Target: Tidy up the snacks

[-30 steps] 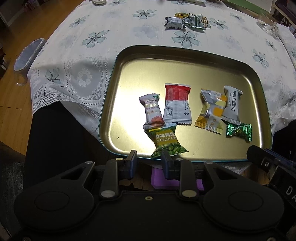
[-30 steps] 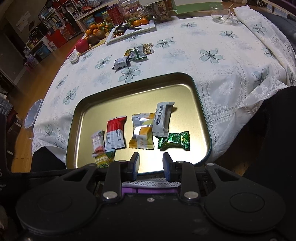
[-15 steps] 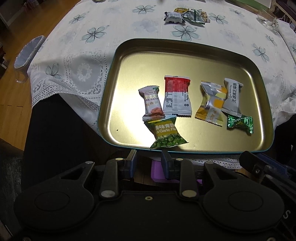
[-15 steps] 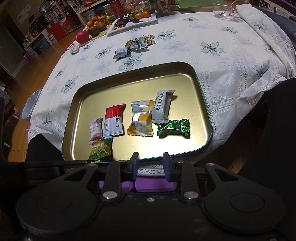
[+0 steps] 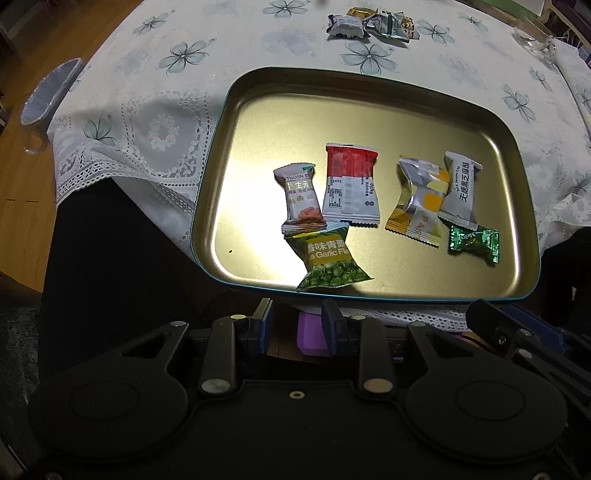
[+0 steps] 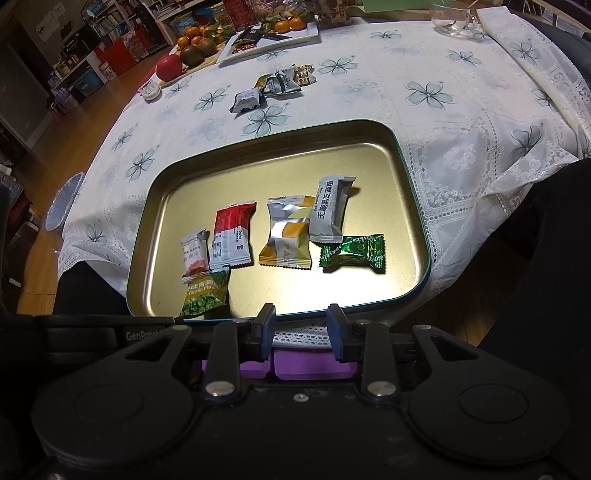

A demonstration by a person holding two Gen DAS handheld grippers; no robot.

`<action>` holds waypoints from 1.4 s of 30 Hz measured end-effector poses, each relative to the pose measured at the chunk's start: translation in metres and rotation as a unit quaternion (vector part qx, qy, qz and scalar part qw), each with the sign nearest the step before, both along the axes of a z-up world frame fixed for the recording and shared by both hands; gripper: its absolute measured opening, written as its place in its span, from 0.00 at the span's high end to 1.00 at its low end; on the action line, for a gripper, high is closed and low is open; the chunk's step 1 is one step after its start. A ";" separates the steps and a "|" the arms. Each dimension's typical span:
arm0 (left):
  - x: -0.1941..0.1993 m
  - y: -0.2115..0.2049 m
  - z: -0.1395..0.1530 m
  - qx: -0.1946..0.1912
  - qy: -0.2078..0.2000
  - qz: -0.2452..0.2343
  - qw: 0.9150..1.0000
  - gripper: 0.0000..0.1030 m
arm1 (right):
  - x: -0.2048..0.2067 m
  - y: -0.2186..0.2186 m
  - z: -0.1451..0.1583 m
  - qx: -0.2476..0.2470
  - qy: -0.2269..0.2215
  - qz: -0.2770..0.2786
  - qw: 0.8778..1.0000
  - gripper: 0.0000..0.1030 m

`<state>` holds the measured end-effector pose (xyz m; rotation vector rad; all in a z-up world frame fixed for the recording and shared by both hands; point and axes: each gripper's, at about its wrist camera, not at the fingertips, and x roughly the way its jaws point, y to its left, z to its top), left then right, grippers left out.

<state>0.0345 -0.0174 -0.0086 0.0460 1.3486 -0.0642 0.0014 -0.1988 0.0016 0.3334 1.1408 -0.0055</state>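
A gold metal tray (image 5: 258, 122) (image 6: 369, 155) sits at the table's near edge. It holds several snack packets: a green pea packet (image 5: 330, 260) (image 6: 204, 293), a red-and-white packet (image 5: 351, 188) (image 6: 232, 234), a silver-and-yellow packet (image 5: 419, 201) (image 6: 288, 232), a grey packet (image 5: 460, 188) (image 6: 330, 208) and a green candy (image 5: 474, 242) (image 6: 352, 253). Several loose packets (image 5: 371, 25) (image 6: 271, 86) lie on the cloth beyond the tray. My left gripper (image 5: 297, 326) and right gripper (image 6: 301, 328) are both open and empty, held back off the tray's near rim.
The table has a white floral cloth (image 6: 461, 103). A fruit plate (image 6: 192, 44), a white tray (image 6: 269, 40) and a glass cup (image 6: 452, 16) stand at the far side. Wooden floor (image 5: 22, 173) lies to the left.
Both grippers have pulled back toward me and slightly up, so the tray sits farther from the fingertips. The snacks have not moved.
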 end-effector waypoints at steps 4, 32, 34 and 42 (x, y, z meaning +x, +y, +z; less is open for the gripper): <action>0.001 -0.001 -0.001 -0.003 0.007 -0.005 1.000 0.62 | 0.003 0.000 0.000 0.003 0.004 0.004 1.000 0.68; 0.088 0.000 0.012 -0.014 0.021 -0.028 0.999 0.62 | 0.081 -0.010 -0.002 0.005 0.057 0.057 0.997 0.64; 0.100 0.000 0.013 -0.016 0.022 -0.027 0.999 0.62 | 0.093 -0.012 -0.002 0.007 0.059 0.061 0.996 0.64; 0.151 -0.005 0.019 -0.019 0.008 -0.024 1.000 0.62 | 0.140 -0.019 -0.001 0.003 0.060 0.069 0.996 0.64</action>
